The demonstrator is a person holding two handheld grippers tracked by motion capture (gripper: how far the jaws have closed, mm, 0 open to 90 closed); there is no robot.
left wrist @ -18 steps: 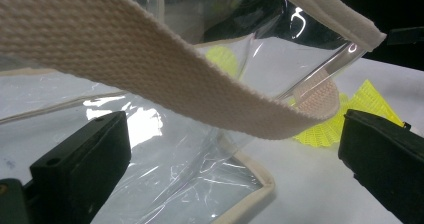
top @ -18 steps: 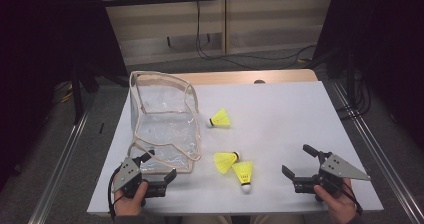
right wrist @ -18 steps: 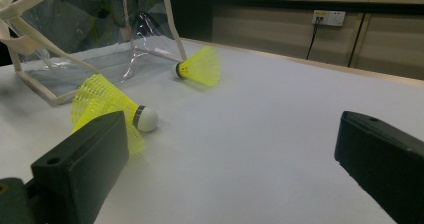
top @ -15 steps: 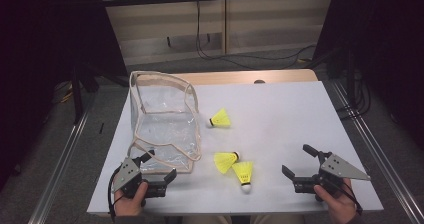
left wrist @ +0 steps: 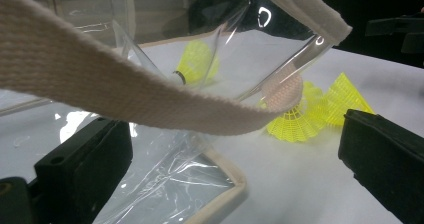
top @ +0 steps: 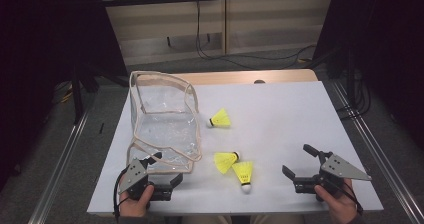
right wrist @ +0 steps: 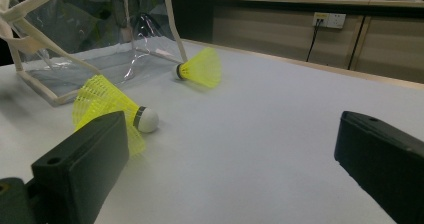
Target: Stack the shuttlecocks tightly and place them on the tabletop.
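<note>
1. Clear plastic formed the bag [top: 162, 129] that stood at the left of the white table [top: 290, 114], its mouth rimmed in beige webbing and one strap [left wrist: 125, 94] draped across the left gripper view.
2. Your left gripper [top: 161, 173] sat at the bag's near corner with its jaws spread wide and nothing clamped; the strap hung above the gap and touched neither pad, as far as that view showed.
3. Your right gripper [top: 299, 160] rested at the table's near right, jaws equally wide and empty, well apart from every shuttlecock.
4. Three yellow shuttlecocks lay outside the bag: the far shuttlecock [top: 220, 119] just beside the bag's right wall, and the near pair [top: 234, 165] touching each other between your two grippers.
5. Risk, strap snag: had you advanced the left gripper, the loose strap could have caught on a jaw and dragged or tipped the bag.
6. Risk, soft wall: the thin plastic would probably have buckled under a one-sided grip and narrowed the mouth.
7. Risk, paired shuttlecocks: closing on one of the touching pair could have knocked the other away, since the round cork [right wrist: 148, 119] rolls readily.
8. Risk, crushed skirt: a hard pinch on the mesh skirt would likely have deformed it; the cork end offered the firmer hold.
</note>
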